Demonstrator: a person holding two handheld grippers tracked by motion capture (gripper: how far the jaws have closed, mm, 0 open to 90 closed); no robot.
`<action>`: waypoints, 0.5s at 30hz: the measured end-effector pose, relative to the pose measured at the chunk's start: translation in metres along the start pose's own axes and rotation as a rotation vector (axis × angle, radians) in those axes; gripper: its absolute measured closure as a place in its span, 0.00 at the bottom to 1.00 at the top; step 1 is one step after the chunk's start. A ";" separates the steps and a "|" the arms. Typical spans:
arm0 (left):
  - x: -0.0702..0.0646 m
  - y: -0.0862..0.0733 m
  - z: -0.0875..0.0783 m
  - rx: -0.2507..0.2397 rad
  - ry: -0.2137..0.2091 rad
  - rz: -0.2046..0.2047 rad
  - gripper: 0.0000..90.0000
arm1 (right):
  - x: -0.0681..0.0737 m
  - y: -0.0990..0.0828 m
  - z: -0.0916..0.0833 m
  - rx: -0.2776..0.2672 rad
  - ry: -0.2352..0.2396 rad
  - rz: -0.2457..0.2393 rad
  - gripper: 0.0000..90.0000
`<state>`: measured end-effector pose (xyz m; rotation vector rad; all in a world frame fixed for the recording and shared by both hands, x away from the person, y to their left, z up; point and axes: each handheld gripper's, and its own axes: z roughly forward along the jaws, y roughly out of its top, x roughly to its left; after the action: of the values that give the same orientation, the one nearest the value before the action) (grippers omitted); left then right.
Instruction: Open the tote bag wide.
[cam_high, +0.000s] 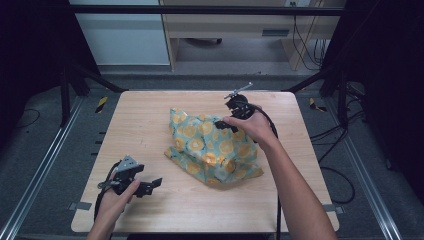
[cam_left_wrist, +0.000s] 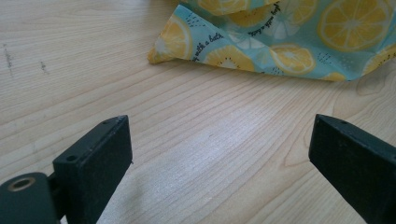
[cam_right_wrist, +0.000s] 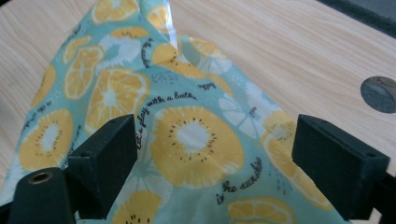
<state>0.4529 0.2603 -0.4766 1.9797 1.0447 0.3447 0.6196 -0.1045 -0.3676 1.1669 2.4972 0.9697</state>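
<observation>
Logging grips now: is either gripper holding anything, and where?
Nothing is held. Right gripper is open over the cloth; left gripper is open over bare table.

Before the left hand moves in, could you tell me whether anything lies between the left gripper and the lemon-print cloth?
Nothing visible does: bare wooden table lies between the open left gripper and the near corner of the cloth.

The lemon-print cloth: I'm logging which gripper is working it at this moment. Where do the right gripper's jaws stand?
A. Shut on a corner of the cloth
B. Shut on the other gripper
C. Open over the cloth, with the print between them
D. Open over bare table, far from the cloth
C: in the right gripper view the right gripper has its jaws wide apart, with the lemon-print cloth lying between them.
</observation>
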 end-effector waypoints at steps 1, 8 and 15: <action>0.000 0.000 0.000 0.002 0.001 0.001 0.06 | 0.001 -0.001 0.002 0.011 0.003 -0.003 0.16; -0.002 0.000 -0.001 0.001 0.005 0.009 0.06 | 0.006 -0.007 0.008 0.040 -0.002 -0.067 0.60; 0.000 0.000 -0.002 -0.001 0.013 0.007 0.06 | 0.011 -0.011 0.007 0.046 0.036 -0.100 1.00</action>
<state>0.4515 0.2612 -0.4752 1.9830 1.0456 0.3626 0.6086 -0.0980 -0.3794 1.0356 2.5917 0.9198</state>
